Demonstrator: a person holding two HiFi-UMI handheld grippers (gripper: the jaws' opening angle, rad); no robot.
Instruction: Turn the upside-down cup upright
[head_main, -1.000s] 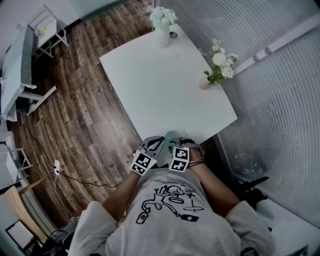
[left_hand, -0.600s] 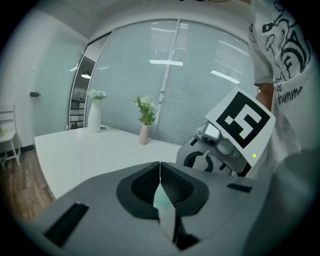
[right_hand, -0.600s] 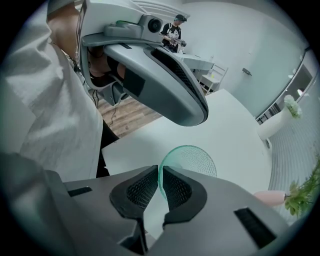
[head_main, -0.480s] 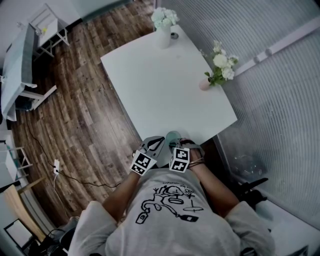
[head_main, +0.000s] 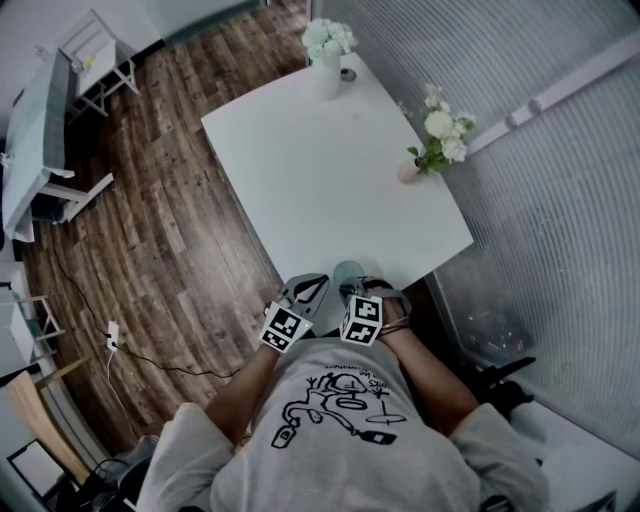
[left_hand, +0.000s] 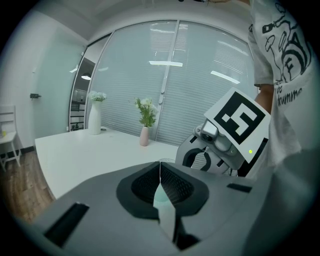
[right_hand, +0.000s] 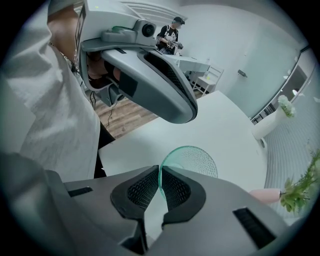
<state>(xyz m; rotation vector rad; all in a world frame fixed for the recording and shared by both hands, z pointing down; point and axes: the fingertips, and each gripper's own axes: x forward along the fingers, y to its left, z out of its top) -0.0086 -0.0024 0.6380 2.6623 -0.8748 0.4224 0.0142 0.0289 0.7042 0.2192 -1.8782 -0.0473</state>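
Left gripper (left_hand: 160, 170): jaws clenched, nothing between.
Right gripper (right_hand: 161, 177): jaws just closed, now pinching thin edge of green glass cup (right_hand: 192, 160).
Rest of cup lies just past tips, over table (right_hand: 220, 125).
Judged: grasp made, turn not yet done; cup's facing unclear.

The table (head_main: 330, 180) stands on the floor (head_main: 170, 210), with a wall of blinds (head_main: 540, 200) along its right side. A tall vase (head_main: 326, 75) stands at the table's far corner. A small vase (head_main: 408, 170) stands near the right edge, well apart from the tall one. The cup (head_main: 348, 272) is at the near edge, just before the person (head_main: 345, 430). The right gripper (right_hand: 161, 176) is above the cup, with the cup's wall between its jaws. The left gripper (head_main: 312, 285) is just left of the cup. A chair (head_main: 95, 55) stands far off to the left.
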